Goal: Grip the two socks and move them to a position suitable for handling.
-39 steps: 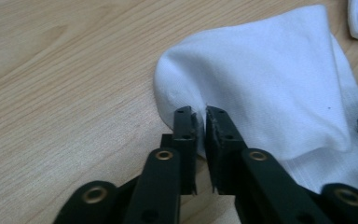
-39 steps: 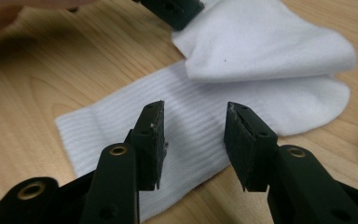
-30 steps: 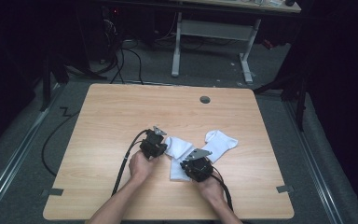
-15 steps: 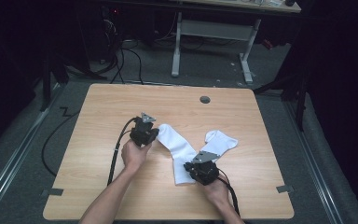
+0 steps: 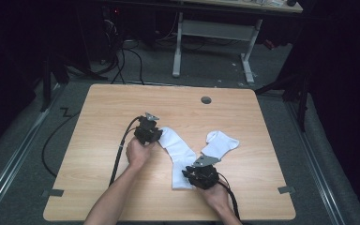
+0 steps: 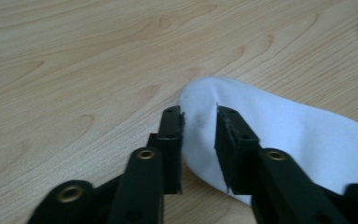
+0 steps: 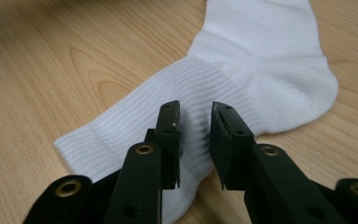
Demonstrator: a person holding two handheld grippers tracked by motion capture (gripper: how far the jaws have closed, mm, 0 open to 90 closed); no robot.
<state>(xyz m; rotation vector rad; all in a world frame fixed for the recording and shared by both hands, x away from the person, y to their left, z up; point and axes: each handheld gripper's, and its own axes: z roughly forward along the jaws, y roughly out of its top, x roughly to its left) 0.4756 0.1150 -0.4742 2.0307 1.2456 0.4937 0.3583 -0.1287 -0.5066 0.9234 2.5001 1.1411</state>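
White sock (image 5: pixel 180 154) lies flat mid-table (image 5: pixel 98 122), bent like a V: one leg runs from the toe end at your left gripper down to the cuff at the near edge, the other leg rises from there to the far right (image 5: pixel 220 140). I can't tell from the high view whether that is one sock or two overlapping.

Your left gripper (image 5: pixel 151 134) sits at the rounded end; in the left gripper view the sock (image 6: pixel 270 140) passes between the jaws with a small gap either side. The jaws have just been opening and the pads no longer pinch it, so that end is released.

Your right gripper (image 5: pixel 201 176) is at the ribbed cuff end. In the right gripper view the ribbed cloth (image 7: pixel 200 93) lies under and ahead of the left gripper (image 6: pixel 198 140)-style parted jaws of the right gripper (image 7: pixel 195 135); these have also just been opening, nothing clamped, cloth flat on the wood.

Key relation: the sock's long axis on your left side runs diagonally from the left gripper toward the right one, so each hand sits at one end of the same leg. The upper right leg is nearer your right hand; its heel bulge (image 7: pixel 307 88) lies straight ahead of those jaws. Likely next grab goes forward along that axis with the right hand.
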